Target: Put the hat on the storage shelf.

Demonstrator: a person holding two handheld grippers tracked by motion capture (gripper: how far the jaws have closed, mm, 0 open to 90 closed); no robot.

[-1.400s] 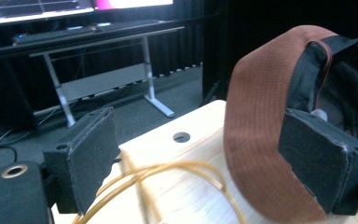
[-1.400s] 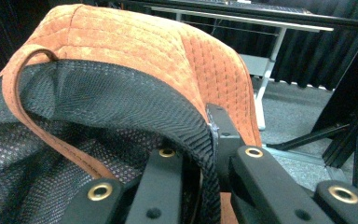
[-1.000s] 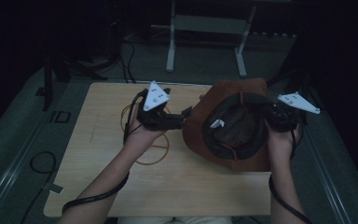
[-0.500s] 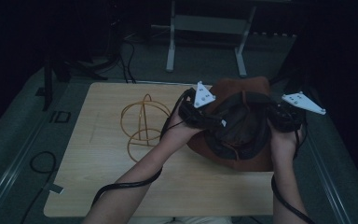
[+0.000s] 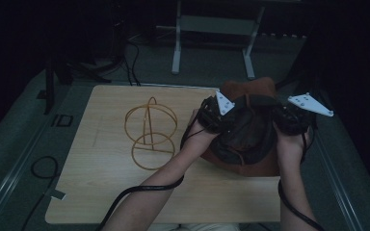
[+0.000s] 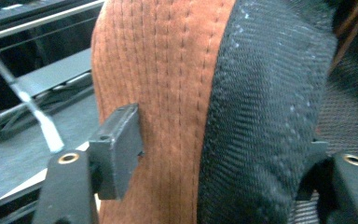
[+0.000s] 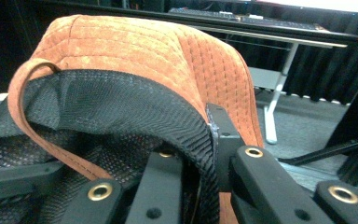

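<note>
The left gripper (image 5: pixel 218 117) is clamped on the rim of a rust-brown hat (image 5: pixel 250 91): in the left gripper view one black jaw presses flat against the stitched suede outside (image 6: pixel 168 70) while the other jaw sits behind the black mesh lining (image 6: pixel 265 116), so the fabric edge is pinched between them. The right gripper (image 5: pixel 285 120) grips the opposite side of the same rim; in the right gripper view its jaws close on the doubled edge where the black lining (image 7: pixel 135 112) meets the orange-brown outer cloth (image 7: pixel 135 42), with one jaw inside the hat and the other against the outside. A thin brown cord (image 7: pixel 32 126) loops along the inside of the opening. In the high view the hat is held between the two grippers above the right part of the wooden table (image 5: pixel 91 192), opening turned towards the person, its brim hanging down to the tabletop near the right edge. Each gripper carries a grey three-cornered plate (image 5: pixel 310 104), and black cables (image 5: pixel 139 192) trail back along the person's forearms. To the left of the hat, well apart from it, a wire hat stand (image 5: pixel 150 130) of golden rings stands upright on the table. Beyond the table a pale metal frame (image 5: pixel 212 29) stands on the dark floor. No brand, label or writing can be read on the hat or the grippers.
</note>
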